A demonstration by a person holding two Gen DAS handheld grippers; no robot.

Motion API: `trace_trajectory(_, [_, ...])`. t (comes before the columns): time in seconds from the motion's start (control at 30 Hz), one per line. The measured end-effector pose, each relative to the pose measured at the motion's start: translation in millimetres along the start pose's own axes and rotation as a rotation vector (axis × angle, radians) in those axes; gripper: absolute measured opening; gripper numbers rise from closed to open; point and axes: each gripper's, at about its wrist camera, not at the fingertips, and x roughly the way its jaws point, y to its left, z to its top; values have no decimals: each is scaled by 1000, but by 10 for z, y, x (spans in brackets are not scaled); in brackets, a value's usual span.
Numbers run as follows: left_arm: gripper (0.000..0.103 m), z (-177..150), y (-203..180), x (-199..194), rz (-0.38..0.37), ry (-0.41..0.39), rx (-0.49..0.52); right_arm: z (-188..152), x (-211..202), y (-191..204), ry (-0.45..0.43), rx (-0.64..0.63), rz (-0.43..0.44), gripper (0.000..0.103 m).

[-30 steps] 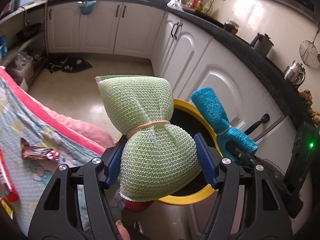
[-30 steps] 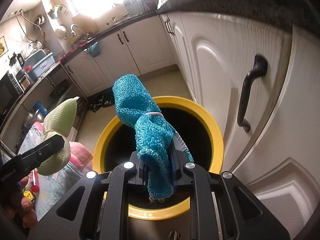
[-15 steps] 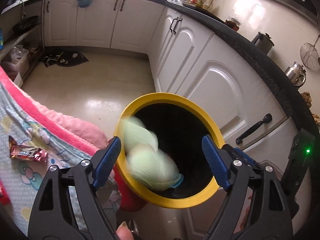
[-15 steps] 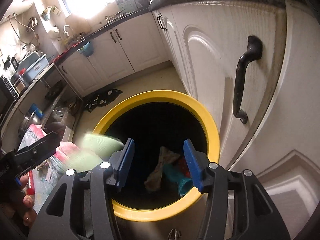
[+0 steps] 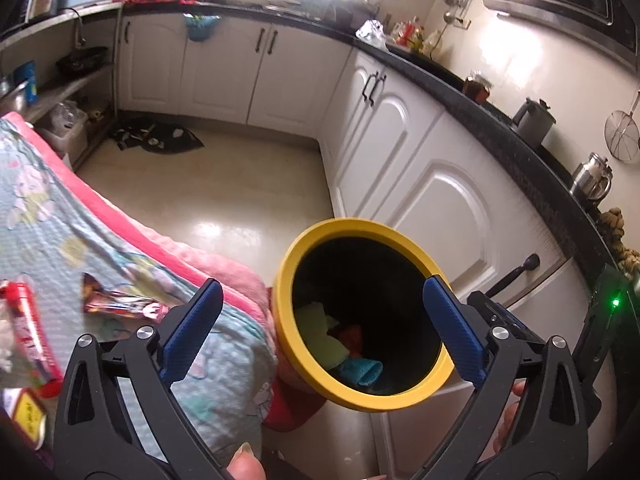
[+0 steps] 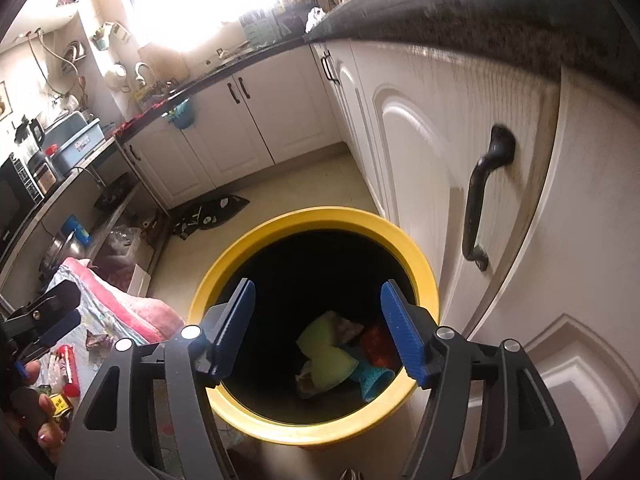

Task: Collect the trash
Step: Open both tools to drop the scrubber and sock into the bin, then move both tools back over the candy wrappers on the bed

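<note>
Matt yellow plastic bin [image 6: 320, 434], glossy white cabinet doors [image 5: 448, 204], shiny tiled floor [image 5: 224, 200].

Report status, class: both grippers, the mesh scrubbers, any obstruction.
Left gripper open, empty. Right gripper open, empty, over yellow bin. Green scrubber and teal scrubber inside bin. Candy wrapper waits on cloth; nothing blocking.

White cabinets [image 5: 448, 200], black countertop [image 5: 500, 120], two kettles [image 5: 534, 120].
</note>
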Motion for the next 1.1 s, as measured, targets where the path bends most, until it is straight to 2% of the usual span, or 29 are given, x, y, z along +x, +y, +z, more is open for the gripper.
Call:
trace_trajectory(0.53, [92, 81, 198, -737, 35, -139, -38, 130, -435, 345, -108, -83, 47, 78])
trace_trajectory(1.1, [92, -33, 624, -1432, 125, -246, -99, 54, -851, 976, -170, -215, 165, 84])
